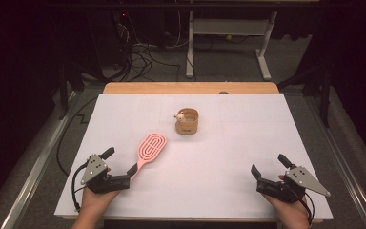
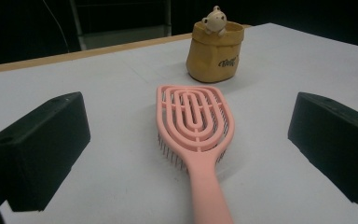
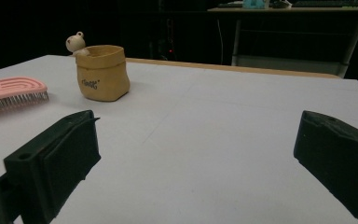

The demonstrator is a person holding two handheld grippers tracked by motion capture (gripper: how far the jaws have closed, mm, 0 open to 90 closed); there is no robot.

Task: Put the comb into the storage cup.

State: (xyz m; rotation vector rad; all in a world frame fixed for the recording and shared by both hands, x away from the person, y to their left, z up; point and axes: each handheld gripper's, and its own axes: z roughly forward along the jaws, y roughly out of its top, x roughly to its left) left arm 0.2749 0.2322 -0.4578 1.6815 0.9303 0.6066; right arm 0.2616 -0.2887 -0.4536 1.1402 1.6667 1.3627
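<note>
Overhead light falls evenly on the white table (image 1: 248, 157); the surroundings from 9 through 12 to 3 o'clock stay dark. Shadows are soft and short. Gripper views are slightly grainy, near fingers blurred.

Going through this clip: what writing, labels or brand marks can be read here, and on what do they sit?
One dark script word on the front of the tan pot: too blurred to read for certain, in the left gripper view perhaps "Best".
Pink hairbrush: no writing visible.
White table cover: none visible.
</note>
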